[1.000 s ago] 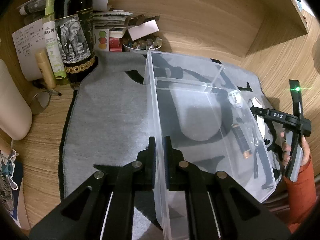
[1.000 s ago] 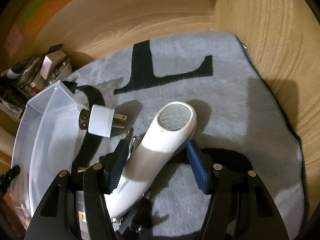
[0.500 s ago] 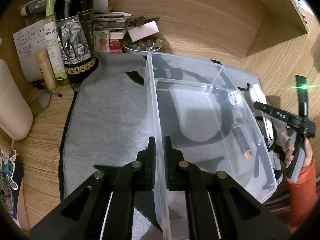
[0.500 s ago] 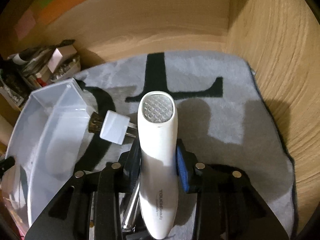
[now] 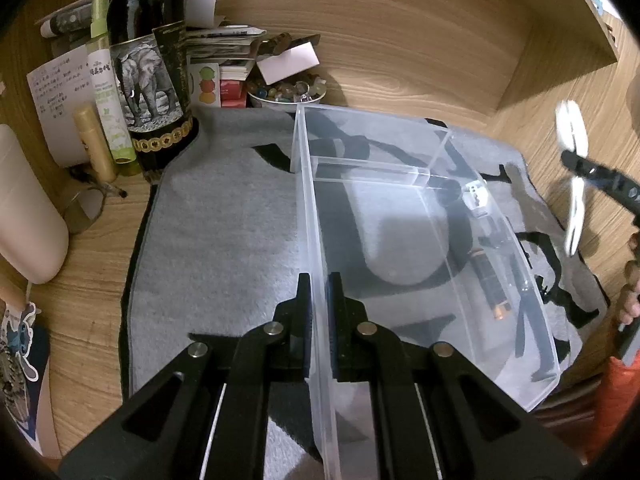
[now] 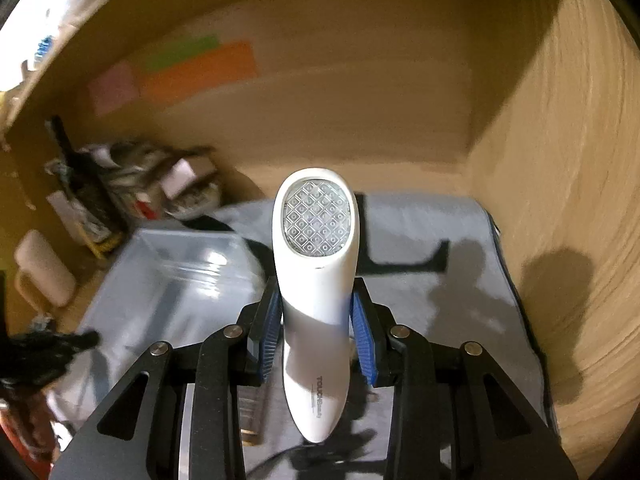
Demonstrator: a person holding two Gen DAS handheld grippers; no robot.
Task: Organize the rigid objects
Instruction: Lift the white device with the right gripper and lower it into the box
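A clear plastic bin point(image 5: 436, 148) with an inner divider sits on a grey mat point(image 5: 224, 232). My left gripper point(image 5: 318, 280) is shut on the bin's near left wall. My right gripper point(image 6: 316, 300) is shut on a white handheld device point(image 6: 316, 280) with a round patterned face, held up above the mat. In the left wrist view that white device point(image 5: 574, 184) hangs blurred at the far right, beyond the bin. A battery point(image 5: 490, 284) and a white plug adapter point(image 5: 476, 196) lie on the mat behind the bin's right wall.
A dark bottle with an elephant label point(image 5: 150, 68), a green tube point(image 5: 106, 80), papers and a bowl of beads point(image 5: 286, 92) crowd the back left. Wooden walls point(image 6: 560, 200) close the back and right. The bin point(image 6: 180, 264) lies left of the right gripper.
The right gripper closed on the white device, straightened it and lifted it off the mat, away from the plug adapter. The left gripper and bin stayed still.
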